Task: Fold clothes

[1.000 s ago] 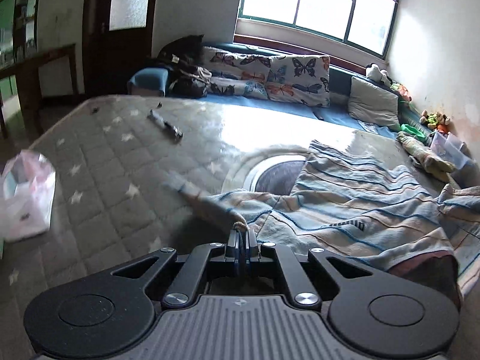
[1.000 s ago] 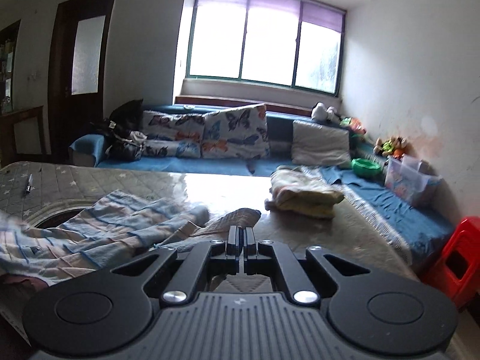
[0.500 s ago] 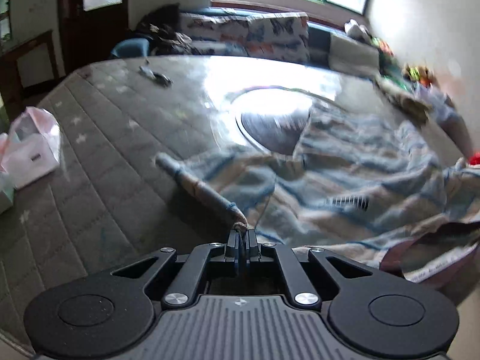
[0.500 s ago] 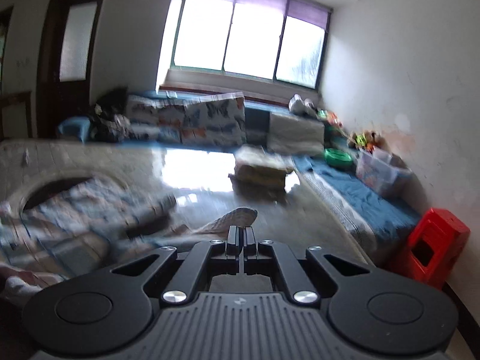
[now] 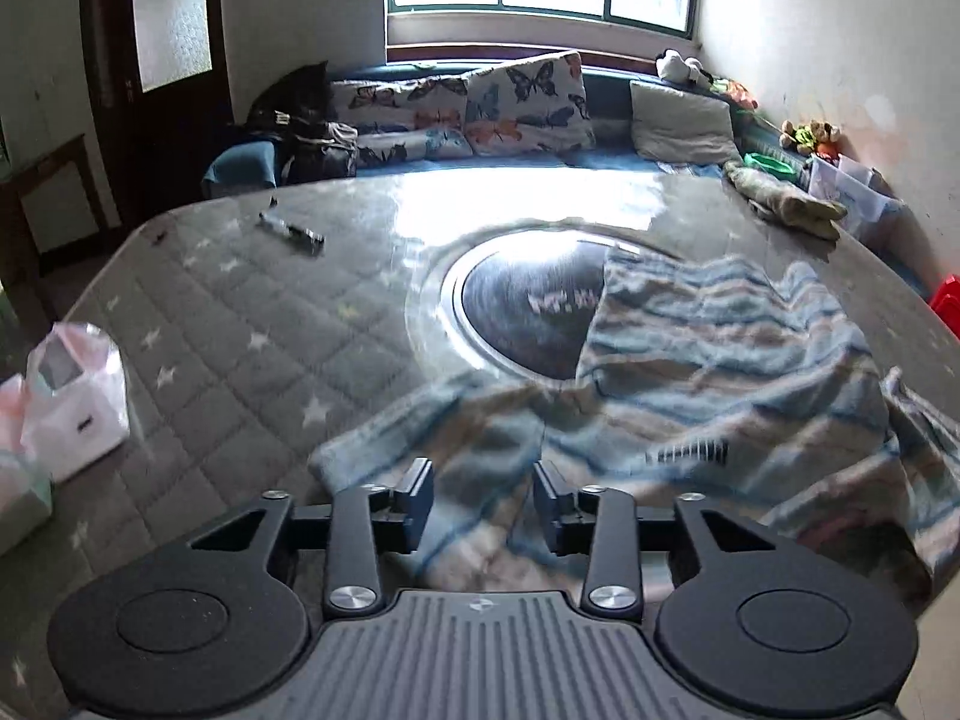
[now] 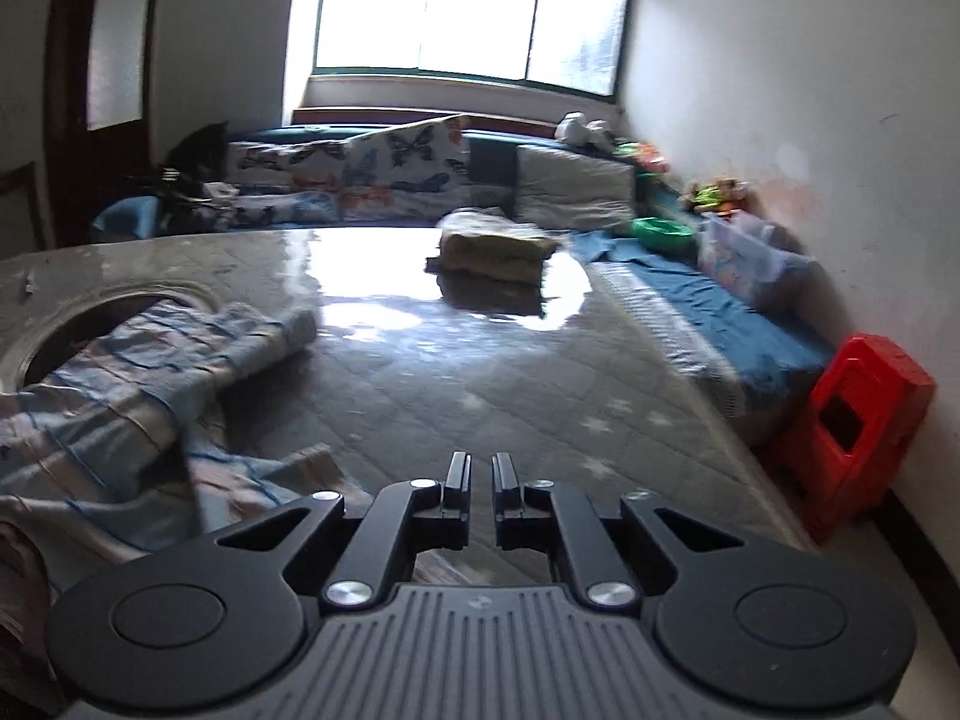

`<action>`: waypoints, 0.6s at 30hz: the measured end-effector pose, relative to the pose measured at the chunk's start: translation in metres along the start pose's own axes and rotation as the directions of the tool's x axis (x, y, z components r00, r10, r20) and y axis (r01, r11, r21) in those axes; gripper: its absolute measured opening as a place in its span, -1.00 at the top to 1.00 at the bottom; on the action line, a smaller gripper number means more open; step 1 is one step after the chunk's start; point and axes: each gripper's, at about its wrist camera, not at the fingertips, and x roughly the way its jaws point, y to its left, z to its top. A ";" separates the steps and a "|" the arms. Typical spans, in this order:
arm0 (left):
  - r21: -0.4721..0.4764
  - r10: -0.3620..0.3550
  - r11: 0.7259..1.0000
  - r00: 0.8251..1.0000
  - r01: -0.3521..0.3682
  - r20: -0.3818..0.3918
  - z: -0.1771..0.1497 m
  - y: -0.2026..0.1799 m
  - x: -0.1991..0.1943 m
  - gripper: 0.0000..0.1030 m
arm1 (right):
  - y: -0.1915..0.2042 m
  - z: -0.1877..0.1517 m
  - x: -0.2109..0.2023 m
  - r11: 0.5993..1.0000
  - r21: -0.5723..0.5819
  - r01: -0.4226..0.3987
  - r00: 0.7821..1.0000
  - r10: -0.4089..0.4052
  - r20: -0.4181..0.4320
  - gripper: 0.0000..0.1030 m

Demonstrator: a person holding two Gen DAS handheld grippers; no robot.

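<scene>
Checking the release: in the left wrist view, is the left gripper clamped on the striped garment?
No: the left gripper stands open above the striped garment.

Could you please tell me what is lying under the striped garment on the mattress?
The striped garment lies on the grey quilted mattress and covers the right part of its dark round emblem. Whether anything else lies beneath the fabric cannot be seen.

Home bedroom, quilted mattress (image 5: 228, 324), butterfly cushions (image 5: 522, 102), soft toys (image 5: 810, 135), bright window (image 6: 468, 12)
</scene>
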 end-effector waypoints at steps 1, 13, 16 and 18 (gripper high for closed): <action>-0.001 -0.002 1.000 1.000 0.002 0.001 0.005 -0.002 0.006 0.18 | 0.005 0.003 0.009 1.000 -0.003 -0.024 1.000 0.024 -0.009 0.82; 0.040 -0.038 0.998 0.998 0.039 -0.041 0.078 -0.053 0.108 0.04 | 0.056 0.036 0.110 0.979 0.003 -0.205 0.970 0.203 -0.133 0.59; 0.060 -0.045 0.997 0.998 0.048 -0.054 0.092 -0.069 0.133 -0.04 | 0.060 0.040 0.129 0.975 0.012 -0.222 0.963 0.222 -0.153 0.58; 0.085 -0.053 0.995 0.997 0.058 -0.057 0.099 -0.080 0.150 -0.12 | 0.063 0.043 0.140 0.972 0.021 -0.236 0.958 0.236 -0.163 0.57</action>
